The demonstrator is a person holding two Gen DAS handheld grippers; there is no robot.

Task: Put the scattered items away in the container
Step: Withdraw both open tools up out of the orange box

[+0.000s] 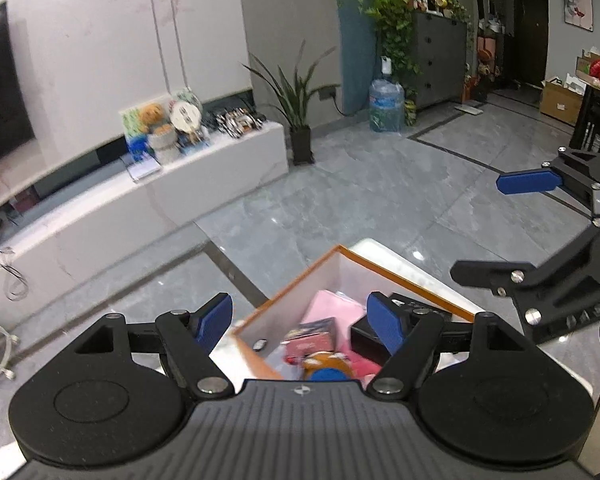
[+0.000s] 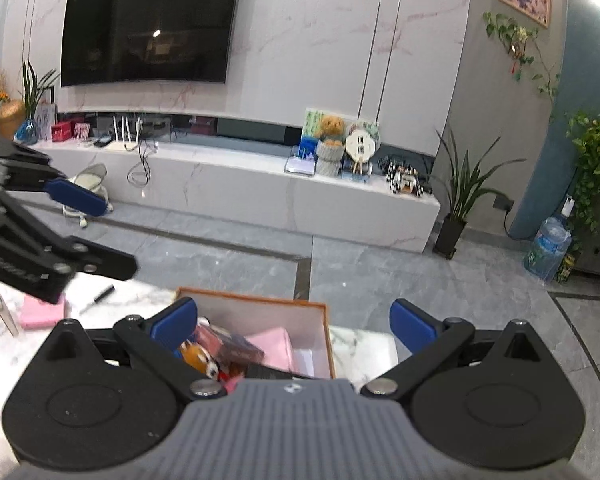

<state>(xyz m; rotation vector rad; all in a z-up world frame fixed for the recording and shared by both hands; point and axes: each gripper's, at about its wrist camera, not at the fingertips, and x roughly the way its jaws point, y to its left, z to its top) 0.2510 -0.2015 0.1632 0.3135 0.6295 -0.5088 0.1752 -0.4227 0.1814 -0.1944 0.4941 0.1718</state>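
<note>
An orange-rimmed white box [image 1: 296, 280] sits on a white marble table and holds a pink cloth [image 1: 332, 306], a red packet [image 1: 310, 344], a black box [image 1: 366, 338] and an orange plush toy [image 1: 326, 362]. My left gripper [image 1: 300, 322] is open and empty above the box. My right gripper [image 2: 294, 326] is open and empty above the same box [image 2: 252, 296]. The right gripper also shows at the right of the left wrist view [image 1: 500, 224]. On the table left of the box lie a pink item [image 2: 40, 314] and a black pen [image 2: 100, 294].
The marble table [image 2: 364, 344] ends just past the box, with grey tiled floor [image 1: 360, 184] beyond. A long white TV bench [image 2: 240, 184] with toys stands against the wall. A potted plant [image 1: 300, 120] and a water jug [image 1: 386, 106] stand farther off.
</note>
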